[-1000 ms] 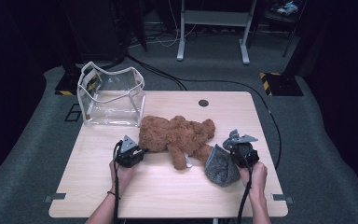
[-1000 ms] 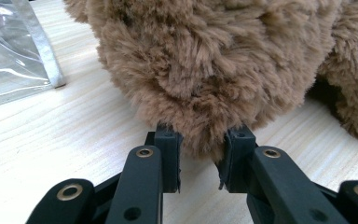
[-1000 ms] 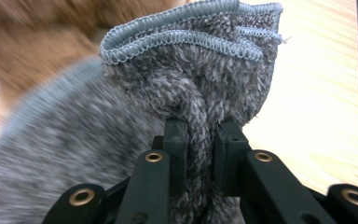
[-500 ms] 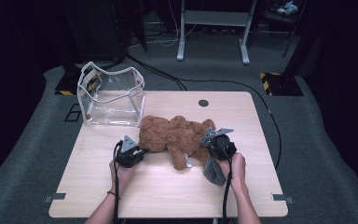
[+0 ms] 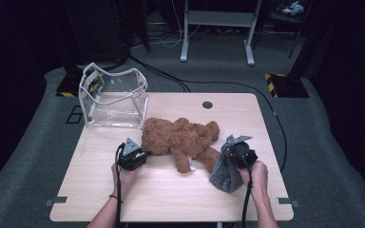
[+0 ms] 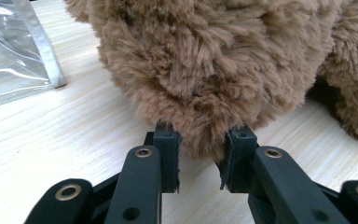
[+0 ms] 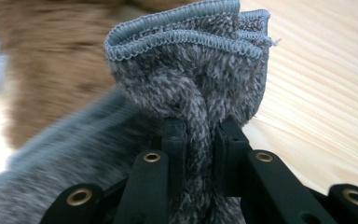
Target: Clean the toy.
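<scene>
A brown teddy bear (image 5: 180, 137) lies flat in the middle of the wooden table (image 5: 171, 199). My left gripper (image 5: 145, 154) sits at its left end, and the left gripper view shows the jaws (image 6: 200, 154) pinching a tuft of the bear's plush (image 6: 205, 60). My right gripper (image 5: 229, 151) is by the bear's right leg, shut on a bunched grey knitted cloth (image 5: 222, 173) that hangs down to the tabletop. In the right gripper view the cloth (image 7: 191, 60) is squeezed between the pads of the right gripper (image 7: 200, 135), with the bear (image 7: 51, 70) blurred behind it.
A clear plastic bag (image 5: 114, 97) with white trim stands open at the table's back left, close to the bear's upper end; its edge (image 6: 14, 56) shows in the left gripper view. A dark round grommet (image 5: 207, 104) sits near the far edge. Cables trail off the back.
My right gripper swung left toward the bear with the grey cloth, then came back to the right. The left gripper and the bear stayed where they were.
</scene>
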Demonstrator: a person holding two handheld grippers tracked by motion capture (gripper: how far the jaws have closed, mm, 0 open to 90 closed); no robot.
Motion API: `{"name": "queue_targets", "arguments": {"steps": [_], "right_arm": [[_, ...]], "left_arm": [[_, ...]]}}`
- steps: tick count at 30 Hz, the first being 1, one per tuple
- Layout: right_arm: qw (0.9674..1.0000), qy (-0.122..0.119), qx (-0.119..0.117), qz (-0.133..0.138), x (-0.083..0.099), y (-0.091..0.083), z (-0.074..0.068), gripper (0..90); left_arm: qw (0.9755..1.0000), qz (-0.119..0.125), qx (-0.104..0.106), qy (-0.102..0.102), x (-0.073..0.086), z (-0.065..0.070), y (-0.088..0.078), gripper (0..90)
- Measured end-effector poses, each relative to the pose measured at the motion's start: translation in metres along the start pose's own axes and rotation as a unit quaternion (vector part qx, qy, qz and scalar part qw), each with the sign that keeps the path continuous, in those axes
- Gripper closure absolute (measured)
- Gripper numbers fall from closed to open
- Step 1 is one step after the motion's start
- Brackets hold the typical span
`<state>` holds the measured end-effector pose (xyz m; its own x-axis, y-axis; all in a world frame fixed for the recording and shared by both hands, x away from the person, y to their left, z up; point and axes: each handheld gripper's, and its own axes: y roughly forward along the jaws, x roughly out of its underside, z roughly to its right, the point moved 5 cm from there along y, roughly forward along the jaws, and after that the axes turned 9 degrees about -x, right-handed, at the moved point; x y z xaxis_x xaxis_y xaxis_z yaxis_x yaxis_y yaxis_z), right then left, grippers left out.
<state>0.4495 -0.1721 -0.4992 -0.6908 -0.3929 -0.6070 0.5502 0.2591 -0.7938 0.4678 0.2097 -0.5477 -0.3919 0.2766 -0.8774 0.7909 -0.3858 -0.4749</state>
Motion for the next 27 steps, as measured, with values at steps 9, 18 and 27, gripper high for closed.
{"name": "queue_targets", "arguments": {"steps": [9, 18, 27], "right_arm": [[0.9971, 0.054, 0.046, 0.029, 0.017, -0.022, 0.042, 74.9], [0.9949, 0.088, -0.014, 0.047, 0.034, -0.013, 0.044, 25.1], [0.9927, 0.102, -0.014, 0.063, 0.057, -0.012, 0.041, 8.2]], "left_arm": [[1.0000, 0.002, -0.004, -0.002, 0.000, 0.000, 0.000, 63.0], [0.9993, -0.029, 0.021, -0.005, -0.005, 0.012, -0.016, 27.1], [0.9980, -0.049, 0.039, -0.006, -0.011, 0.044, -0.031, 8.3]]}}
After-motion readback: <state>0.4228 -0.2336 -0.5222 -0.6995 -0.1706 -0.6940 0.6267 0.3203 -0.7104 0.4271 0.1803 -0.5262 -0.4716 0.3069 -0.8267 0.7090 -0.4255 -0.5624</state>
